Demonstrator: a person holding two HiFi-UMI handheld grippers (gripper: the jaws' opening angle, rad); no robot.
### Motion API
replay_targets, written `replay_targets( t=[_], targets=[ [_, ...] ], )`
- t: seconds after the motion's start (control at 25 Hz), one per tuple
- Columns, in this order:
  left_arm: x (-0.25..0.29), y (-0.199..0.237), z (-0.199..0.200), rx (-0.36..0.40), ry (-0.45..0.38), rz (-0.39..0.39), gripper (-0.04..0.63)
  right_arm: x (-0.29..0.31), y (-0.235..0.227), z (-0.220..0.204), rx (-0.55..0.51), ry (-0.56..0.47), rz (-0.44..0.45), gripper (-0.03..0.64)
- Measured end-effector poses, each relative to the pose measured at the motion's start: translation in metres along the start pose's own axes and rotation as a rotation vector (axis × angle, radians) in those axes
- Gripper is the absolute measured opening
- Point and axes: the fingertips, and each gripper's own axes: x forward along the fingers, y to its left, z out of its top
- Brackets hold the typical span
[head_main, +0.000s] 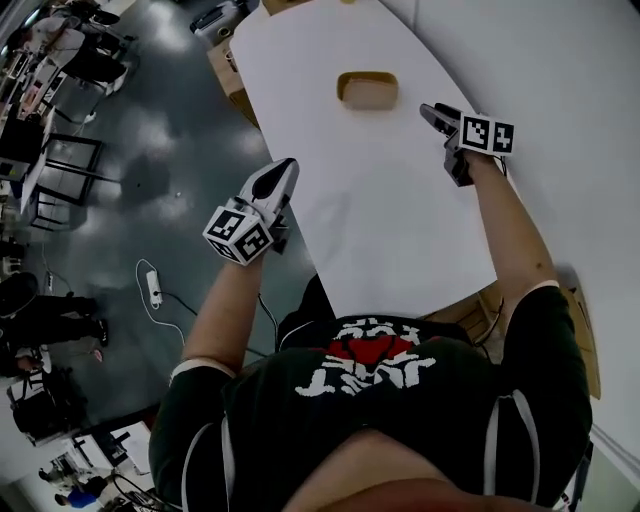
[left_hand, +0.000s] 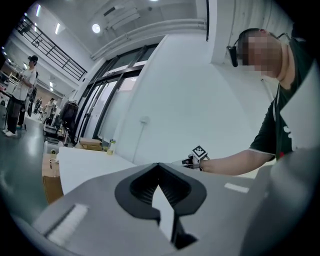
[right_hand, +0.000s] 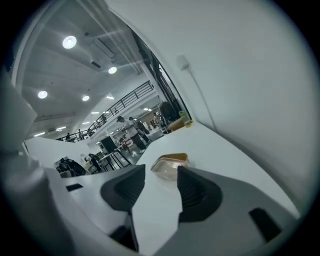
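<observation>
**Head view: right tongs held spread, short of the tan container**

A shallow tan plastic container with a clear lid (head_main: 367, 90) is seen lying alone on the white surface (head_main: 400, 230), towards its far end. The right gripper (head_main: 432, 112) is held just beside it, apart from it. In the right gripper view its tongs (right_hand: 161, 176) are spread with nothing between them, and the container (right_hand: 170, 166) is framed beyond the gap. The left gripper (head_main: 287, 170) is held at the surface's left edge, well apart from the container. Its tongs (left_hand: 158, 165) are pressed together at the tips on nothing. The step is judged to be an approach. A grasp would call for the rim to be brought between the spread tongs.
</observation>
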Motion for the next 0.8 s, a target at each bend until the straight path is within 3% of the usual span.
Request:
replay_targets(
  t=[0.12, 0.28, 0.48, 0.8],
  targets=[
    [0.032, -0.023, 0.018, -0.028, -0.006, -0.028, 0.008, -0.014, -0.024, 0.019, 0.024, 0.051, -0.035, 0.177],
    [0.062, -0.038, 0.030, -0.065, -0.003, -0.082, 0.008, -0.012, -0.045, 0.028, 0.133, 0.113, -0.021, 0.201],
    [0.084, -0.044, 0.009, -0.116, 0.000, -0.122, 0.008, -0.004, -0.059, 0.005, 0.258, 0.151, 0.045, 0.207],
    [0.094, -0.054, 0.008, -0.159, 0.002, -0.167, 0.008, 0.007, -0.035, 0.009, 0.370, 0.224, 0.193, 0.207]
  ],
)
